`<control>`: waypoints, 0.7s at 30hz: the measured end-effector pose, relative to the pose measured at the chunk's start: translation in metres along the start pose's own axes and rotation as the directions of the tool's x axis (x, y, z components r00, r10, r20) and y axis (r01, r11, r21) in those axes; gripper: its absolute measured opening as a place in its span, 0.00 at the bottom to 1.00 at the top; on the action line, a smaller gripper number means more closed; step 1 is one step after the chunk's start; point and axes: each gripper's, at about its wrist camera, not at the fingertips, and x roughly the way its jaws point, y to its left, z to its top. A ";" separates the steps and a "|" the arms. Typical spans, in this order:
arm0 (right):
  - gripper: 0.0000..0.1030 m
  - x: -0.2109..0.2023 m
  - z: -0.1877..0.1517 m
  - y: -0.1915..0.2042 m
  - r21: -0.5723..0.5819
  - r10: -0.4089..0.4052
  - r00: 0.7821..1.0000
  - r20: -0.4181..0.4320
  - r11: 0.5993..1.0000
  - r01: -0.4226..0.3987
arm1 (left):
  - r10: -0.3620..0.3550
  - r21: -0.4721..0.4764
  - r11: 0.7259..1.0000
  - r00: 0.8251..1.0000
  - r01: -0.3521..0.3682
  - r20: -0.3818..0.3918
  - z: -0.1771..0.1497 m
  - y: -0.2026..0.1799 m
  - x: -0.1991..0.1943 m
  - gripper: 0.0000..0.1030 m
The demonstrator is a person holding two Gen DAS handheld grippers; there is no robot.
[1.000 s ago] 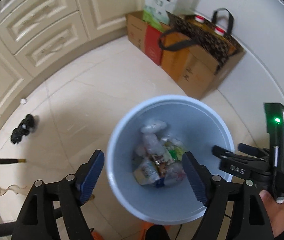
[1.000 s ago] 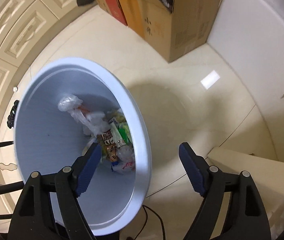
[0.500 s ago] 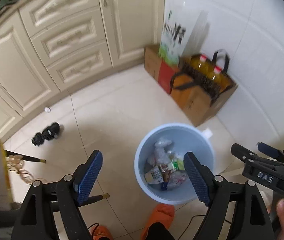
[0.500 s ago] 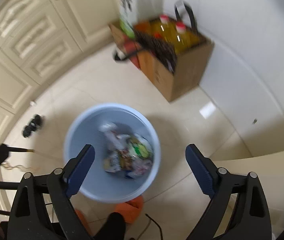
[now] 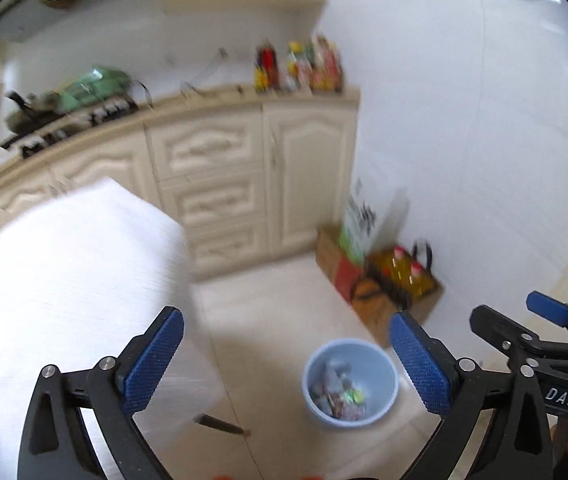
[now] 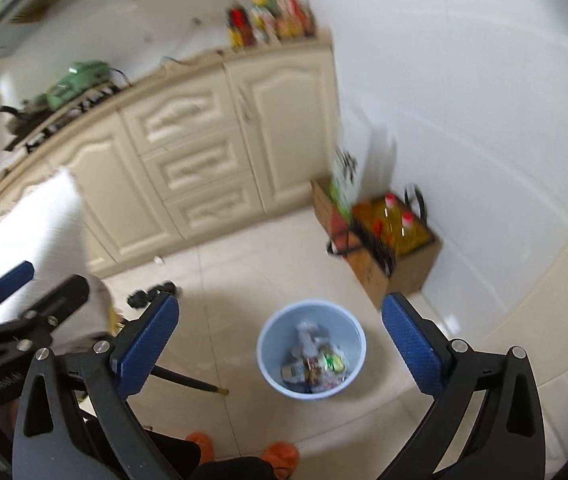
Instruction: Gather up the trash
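Note:
A light blue bin (image 5: 380,368) (image 6: 271,340) stands on the tiled floor far below both grippers, with wrappers and crumpled plastic trash (image 5: 338,394) (image 6: 314,360) in its bottom. My left gripper (image 5: 288,360) hangs high above the floor, its jaws opening wide, and nothing is between its blue pads. My right gripper (image 6: 275,344) is just as high, also opening, with nothing between its pads. Each gripper shows at the edge of the other's view, the right one as (image 5: 540,340) and the left one as (image 6: 15,300).
A white table top (image 5: 63,280) fills the left. Cream cabinets (image 6: 203,152) run along the back under a counter with bottles (image 6: 271,20). Cardboard boxes with oil bottles (image 6: 392,232) stand by the white wall. A small black object (image 6: 151,294) lies on the floor; orange slippers (image 6: 279,454) are below.
Both grippers rose from just above the bin to high over the floor and tilted up, so the counter and wall came into view. Both jaws spread wider.

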 end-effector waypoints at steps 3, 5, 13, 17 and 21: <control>1.00 -0.055 0.011 0.031 -0.045 0.038 0.995 0.087 0.998 -0.034 | 0.042 -0.006 0.999 0.994 -0.042 0.096 0.001 0.018 -0.070 0.99; 1.00 -0.083 0.015 0.049 -0.071 0.062 0.990 0.130 0.996 -0.053 | 0.063 -0.008 0.998 0.983 -0.063 0.172 -0.002 0.030 -0.113 0.99; 1.00 -0.188 0.015 0.112 -0.176 0.135 0.939 0.317 0.981 -0.082 | 0.140 -0.116 0.987 0.933 -0.107 0.332 -0.049 0.070 -0.228 0.99; 1.00 -0.206 0.016 0.129 -0.198 0.158 0.918 0.363 0.976 -0.089 | 0.196 -0.162 0.976 0.904 -0.144 0.381 -0.052 0.087 -0.264 0.99; 1.00 -0.210 0.021 0.139 -0.222 0.188 0.902 0.389 0.969 -0.106 | 0.247 -0.221 0.961 0.882 -0.169 0.401 -0.064 0.096 -0.270 0.99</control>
